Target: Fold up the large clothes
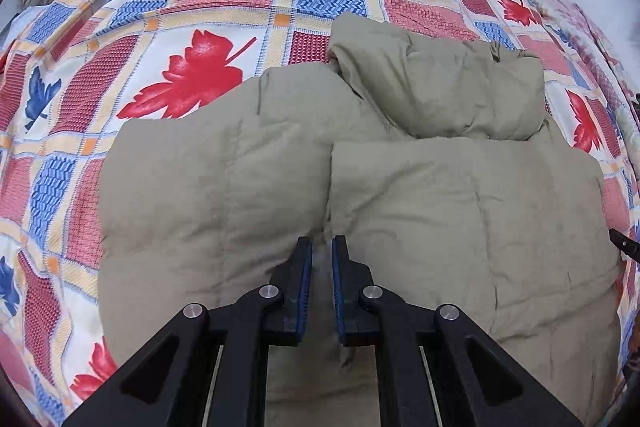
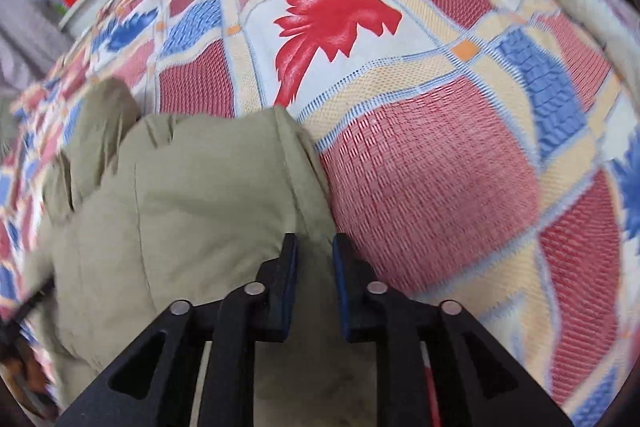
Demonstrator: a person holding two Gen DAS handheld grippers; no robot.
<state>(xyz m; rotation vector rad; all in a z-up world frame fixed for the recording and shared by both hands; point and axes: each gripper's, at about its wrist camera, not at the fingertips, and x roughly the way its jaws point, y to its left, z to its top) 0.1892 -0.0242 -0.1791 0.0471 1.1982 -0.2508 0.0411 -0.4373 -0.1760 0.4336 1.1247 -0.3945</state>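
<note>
While lying puffed across the bed [image 1: 208, 3], jacket [image 1: 400, 187] stretched left to right beneath both tongs: left gripper [image 1: 322, 247] nearly shut pinching its middle fold, right gripper [image 2: 315, 247] slightly parted over its right edge.

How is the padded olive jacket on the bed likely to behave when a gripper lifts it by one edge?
The jacket would probably sag and drape rather than hold its shape: it already lies in soft folds and creases. Its puffy quilted panels suggest it is light for its bulk. The padding looks springy, so folds may puff back open on the bedspread.
</note>
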